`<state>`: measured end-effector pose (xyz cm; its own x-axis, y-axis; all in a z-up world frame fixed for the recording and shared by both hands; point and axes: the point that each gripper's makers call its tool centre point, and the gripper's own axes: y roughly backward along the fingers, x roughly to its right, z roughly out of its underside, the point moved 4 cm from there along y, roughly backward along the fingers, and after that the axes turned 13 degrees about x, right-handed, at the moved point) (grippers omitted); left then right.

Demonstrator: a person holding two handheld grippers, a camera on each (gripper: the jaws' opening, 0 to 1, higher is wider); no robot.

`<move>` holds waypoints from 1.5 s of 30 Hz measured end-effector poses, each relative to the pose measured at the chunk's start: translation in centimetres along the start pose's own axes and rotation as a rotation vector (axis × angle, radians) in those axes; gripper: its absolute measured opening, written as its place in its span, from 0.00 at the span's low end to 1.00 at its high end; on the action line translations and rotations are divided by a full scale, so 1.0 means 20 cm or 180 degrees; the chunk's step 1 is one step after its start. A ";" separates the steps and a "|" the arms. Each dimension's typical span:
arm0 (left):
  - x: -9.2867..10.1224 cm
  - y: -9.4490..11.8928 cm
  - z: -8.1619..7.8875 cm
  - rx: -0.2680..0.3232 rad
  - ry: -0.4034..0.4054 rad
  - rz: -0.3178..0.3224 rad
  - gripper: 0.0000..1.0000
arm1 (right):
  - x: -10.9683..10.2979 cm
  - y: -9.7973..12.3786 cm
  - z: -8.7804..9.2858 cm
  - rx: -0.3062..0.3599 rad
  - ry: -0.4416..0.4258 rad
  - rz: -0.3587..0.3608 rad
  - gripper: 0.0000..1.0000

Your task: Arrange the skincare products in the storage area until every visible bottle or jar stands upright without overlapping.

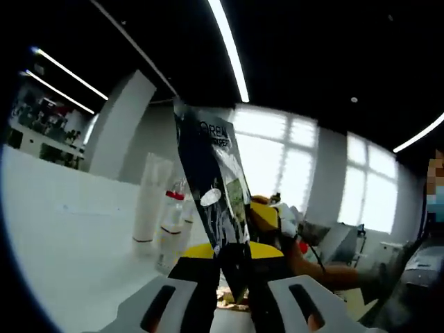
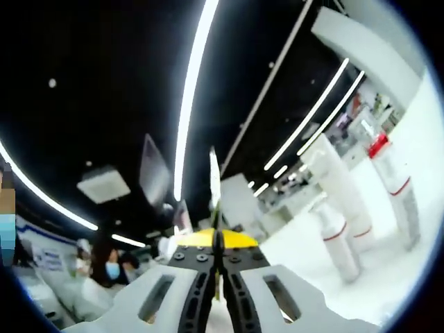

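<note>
Now the left gripper [image 1: 234,295] pinches a dark packet [image 1: 214,177]; the right gripper [image 2: 218,295] nips a thin edge [image 2: 215,182]; next, I think, stand it by the white tubes [image 1: 151,198].

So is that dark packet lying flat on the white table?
No, the dark packet stands up off the white table, pinched at its lower end by the left tool.

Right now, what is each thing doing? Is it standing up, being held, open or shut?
Dark sachet: held upright, pinched in the left tool.
Left tool: shut on the dark sachet.
Right tool: shut on a thin flat edge, probably another packet.
White tube: standing upright.
Red-capped bottle: standing, cap on.
Red-banded white bottle: standing.
</note>
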<state>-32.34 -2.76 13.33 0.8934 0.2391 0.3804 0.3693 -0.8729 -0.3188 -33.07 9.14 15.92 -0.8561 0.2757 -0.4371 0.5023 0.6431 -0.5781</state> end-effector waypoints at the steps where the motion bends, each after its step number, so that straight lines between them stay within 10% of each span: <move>1: -0.01 0.01 -0.01 0.0028 0.0035 -0.0016 0.11 | 0.00 0.00 0.00 -0.0006 -0.0009 0.0005 0.00; 32: -0.11 0.08 -0.11 0.0574 0.0297 -0.0434 0.11 | 0.03 0.02 0.25 -0.0823 0.0168 0.0073 0.00; 45: -0.18 0.09 -0.11 0.0453 -0.0430 -0.0896 0.14 | 0.09 0.05 0.28 -0.0990 0.0062 0.0414 0.00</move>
<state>-35.41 -6.11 13.29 0.7737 0.5246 0.3552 0.6297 -0.6989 -0.3393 -33.49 6.25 10.77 -0.7909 0.3814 -0.4785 0.5488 0.7880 -0.2790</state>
